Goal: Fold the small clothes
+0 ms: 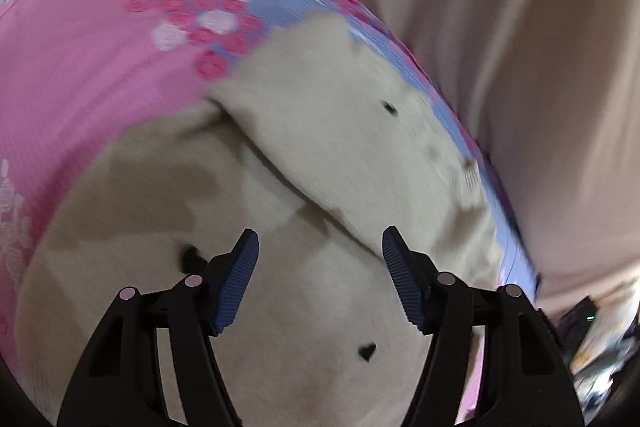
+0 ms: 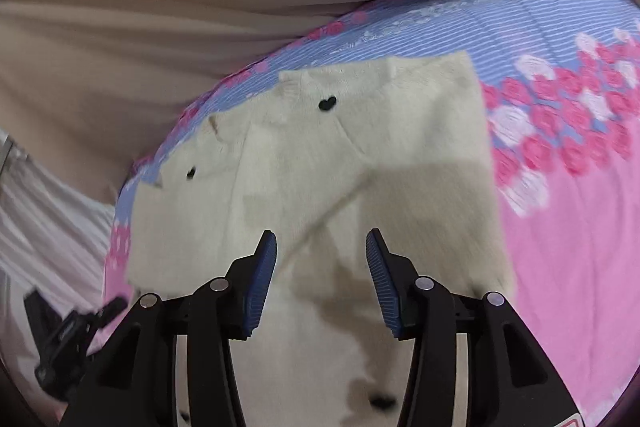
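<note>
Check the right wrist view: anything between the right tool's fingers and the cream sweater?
Nothing. The right tool is open above the cream sweater, with only sweater fabric visible in the gap, per the right wrist view.

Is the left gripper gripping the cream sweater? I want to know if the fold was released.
Apart. The left wrist view shows the left gripper with jaws spread above the cream sweater; nothing lies between its pads.
</note>
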